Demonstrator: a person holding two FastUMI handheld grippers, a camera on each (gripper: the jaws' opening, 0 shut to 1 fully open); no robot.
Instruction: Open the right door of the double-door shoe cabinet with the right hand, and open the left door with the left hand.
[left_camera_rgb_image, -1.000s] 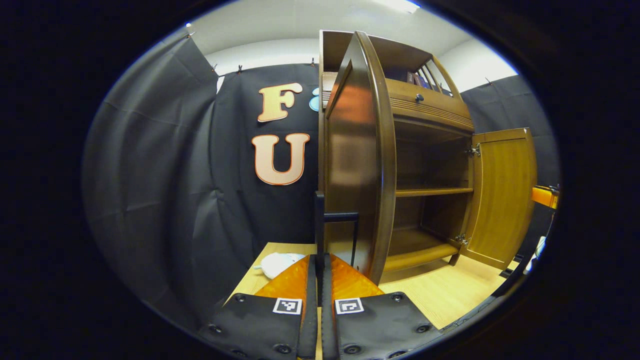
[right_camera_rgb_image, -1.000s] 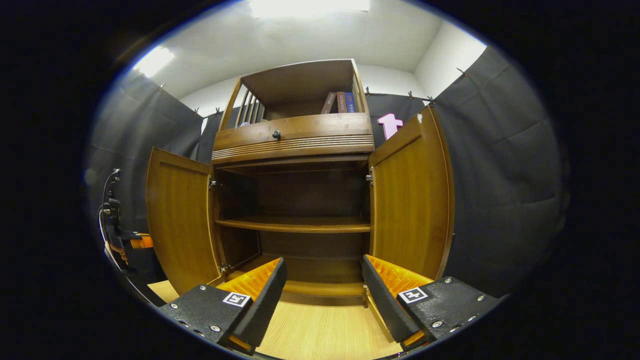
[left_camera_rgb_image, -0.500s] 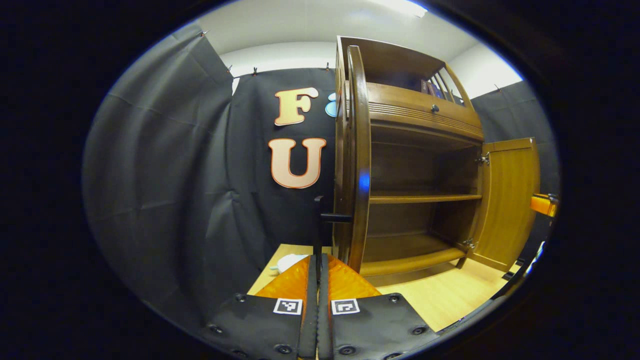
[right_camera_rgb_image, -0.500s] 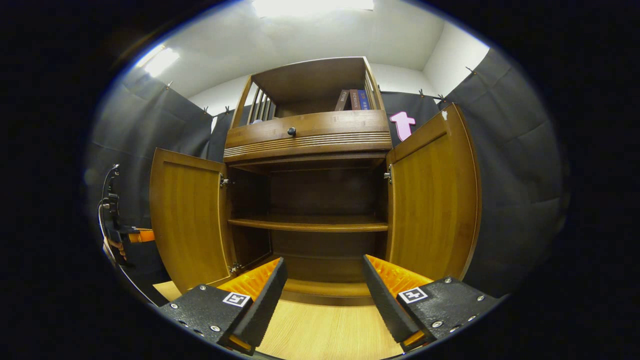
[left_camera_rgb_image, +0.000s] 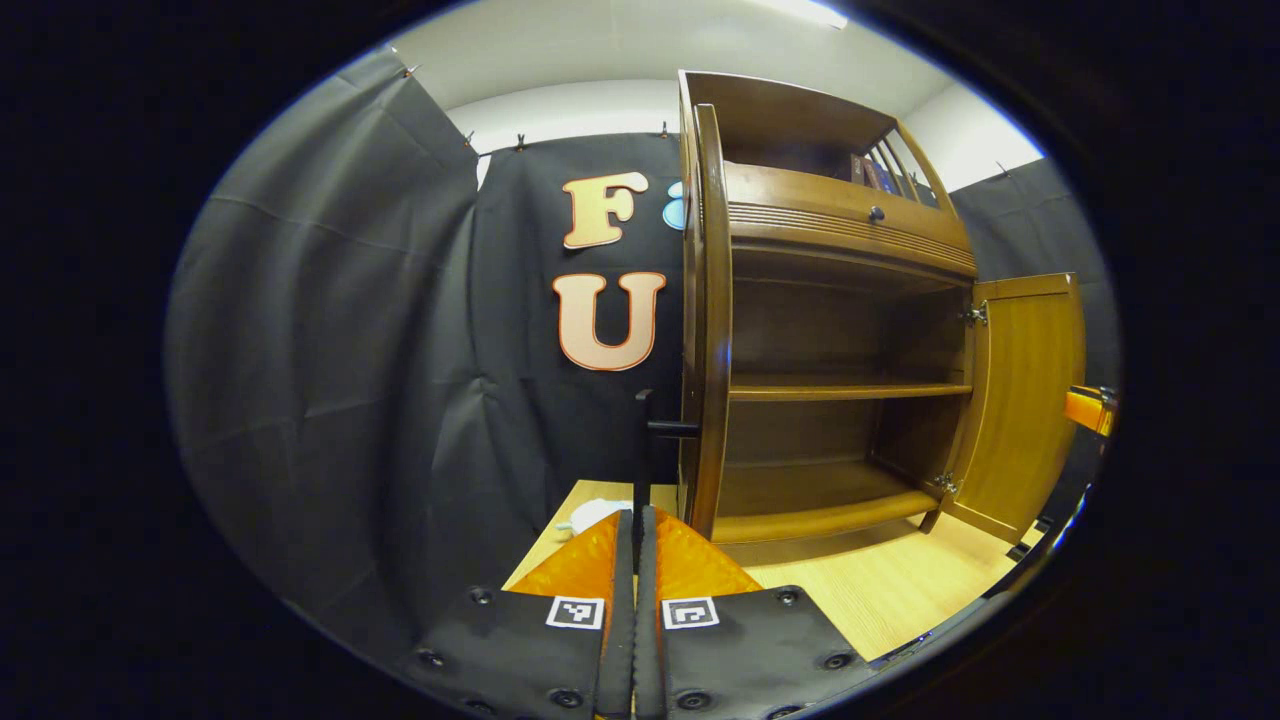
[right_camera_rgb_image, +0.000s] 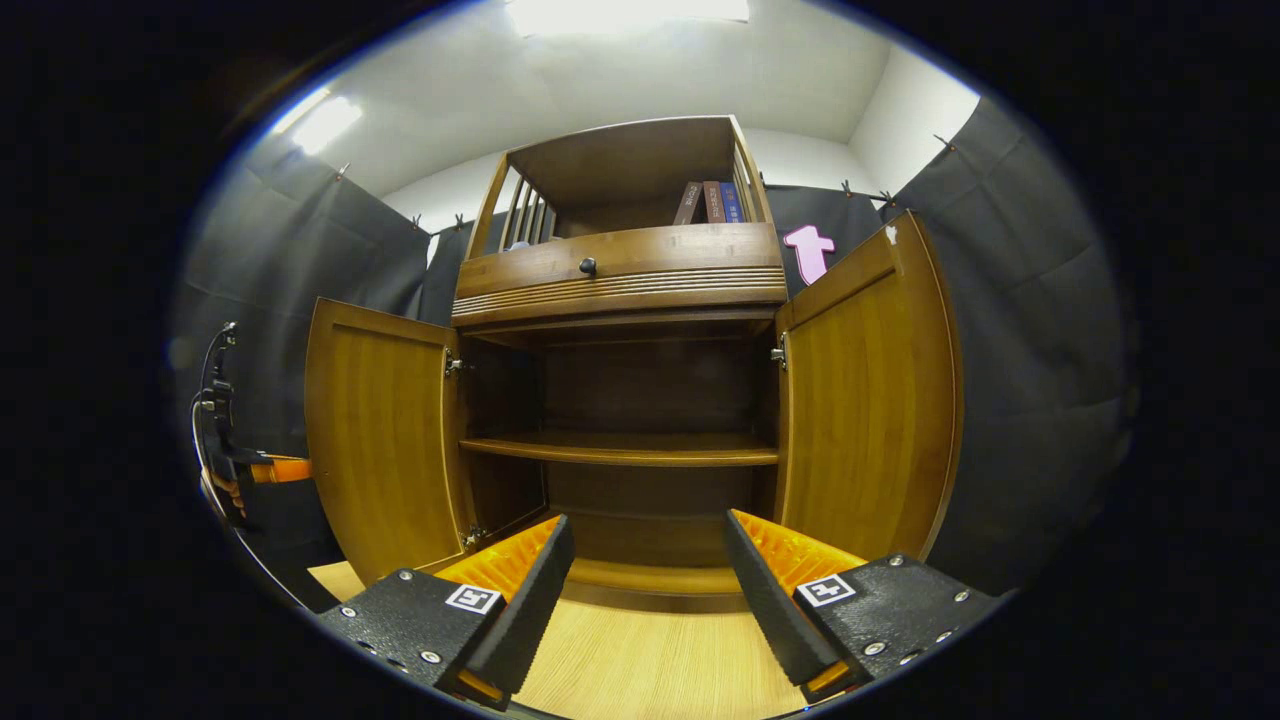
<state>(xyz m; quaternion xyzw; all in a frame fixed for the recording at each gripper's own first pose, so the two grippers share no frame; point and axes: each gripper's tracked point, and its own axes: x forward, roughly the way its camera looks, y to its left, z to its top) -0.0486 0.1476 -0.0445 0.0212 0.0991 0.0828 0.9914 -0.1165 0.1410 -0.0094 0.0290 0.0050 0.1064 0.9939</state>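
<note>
Cabinet (right_camera_rgb_image: 620, 270) doors both swung open.
Left gripper (left_camera_rgb_image: 634, 520) is clamped on the left door's (left_camera_rgb_image: 708, 330) handle (left_camera_rgb_image: 645, 440); right gripper (right_camera_rgb_image: 645, 545) is held spread, empty, facing the shelves, right door (right_camera_rgb_image: 865, 400) beside it.

Light wood table (right_camera_rgb_image: 650, 670) carries the shoe cabinet (right_camera_rgb_image: 620, 300). White object (left_camera_rgb_image: 597, 512) lies on it beside the cabinet.

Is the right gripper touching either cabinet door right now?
Apart. The right gripper view shows the right gripper open, before the cabinet's middle, with bare floor and shelf between it and both the left door and right door.
</note>
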